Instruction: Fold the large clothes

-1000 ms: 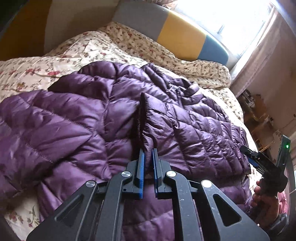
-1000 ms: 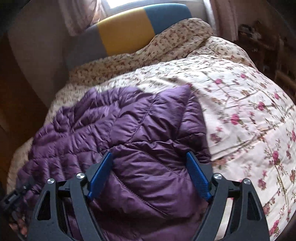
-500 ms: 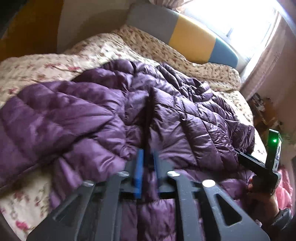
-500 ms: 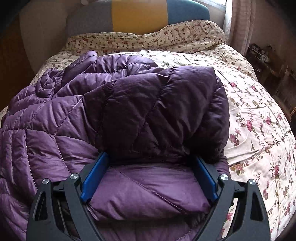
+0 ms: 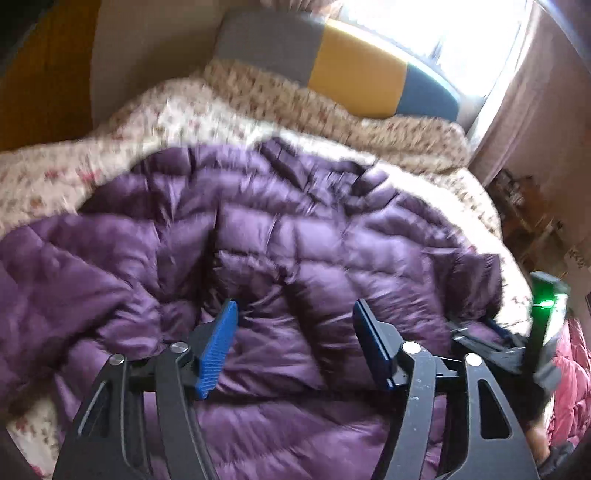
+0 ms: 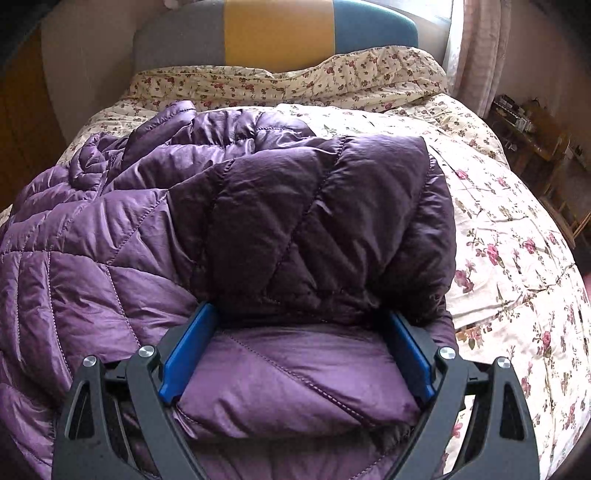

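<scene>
Purple quilted down jacket (image 6: 258,221) lies spread across the bed with the cream floral quilt (image 6: 517,229), its bulk towards the left side and one thick folded part lying on top at the near right. Its long axis cannot be fixed; it appears to run across the bed, roughly from one tool to the other. No collar or hem is clearly identifiable, so which way it points cannot be told.

Right tool (image 6: 295,354) is spread wide, its blue pads either side of a puffed panel below the folded part. Whether they press it cannot be told.

Left tool (image 5: 295,343) is opening over the jacket, nothing pinched; that view is blurred.

Judgement: the right hand is nearer the folded edge, which lies directly ahead of its tool.

Beyond stand a grey, yellow and blue headboard (image 6: 277,33) and a curtained window (image 5: 461,40).
</scene>
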{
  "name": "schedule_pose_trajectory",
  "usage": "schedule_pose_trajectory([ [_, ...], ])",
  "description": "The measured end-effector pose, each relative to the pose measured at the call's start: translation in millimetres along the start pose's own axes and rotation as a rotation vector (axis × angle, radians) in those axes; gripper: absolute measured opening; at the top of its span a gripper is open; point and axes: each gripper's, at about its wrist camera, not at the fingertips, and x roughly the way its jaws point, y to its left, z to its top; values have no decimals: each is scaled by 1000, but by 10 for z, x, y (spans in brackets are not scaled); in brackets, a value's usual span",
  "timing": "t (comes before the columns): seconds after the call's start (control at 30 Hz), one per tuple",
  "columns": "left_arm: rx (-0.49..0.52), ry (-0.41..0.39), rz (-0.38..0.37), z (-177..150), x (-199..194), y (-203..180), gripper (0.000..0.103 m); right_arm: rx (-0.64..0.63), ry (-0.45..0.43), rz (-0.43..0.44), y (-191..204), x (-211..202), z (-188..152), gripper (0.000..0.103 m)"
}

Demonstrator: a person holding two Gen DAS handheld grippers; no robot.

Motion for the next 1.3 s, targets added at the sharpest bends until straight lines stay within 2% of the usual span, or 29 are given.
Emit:
schedule_pose_trajectory([
  [0.07, -18, 16, 0, -53, 119, 102, 60, 1, -2, -1, 10, 2, -10, 90],
  [0.17, -9, -1, -6, -127, 172, 138, 60, 0, -5, -1, 7, 6, -18, 91],
  [0.37, 24, -22, 35, -156, 210, 85, 60, -4, -9, -7, 18, 6, -9, 91],
  [0.57, 2, -70, 49, -192, -50, 98, 60, -1, -14, -7, 27, 11, -9, 91],
  [0.67, -11, -99, 60, -235, -238, 121, 64, 0, -15, -8, 39, 12, -9, 91],
  [0.87, -42, -120, 66, -340, -564, 305, 64, 0, -15, -11, 50, 9, -12, 91],
  [1.1, -188, -95, 62, -592, -947, 822, 64, 0, -15, -12, 41, 7, -13, 91],
  [1.17, -273, -91, 59, -740, -1140, 1118, 64, 0, -15, -12, 45, 8, -9, 91],
  [1.2, -307, -89, 62, -802, -1215, 1233, 69, 0, -16, -11, 41, 6, -13, 91],
  [1.3, -469, -103, 72, -1097, -1594, 1775, 70, 2, -16, -11, 41, 7, -8, 91],
])
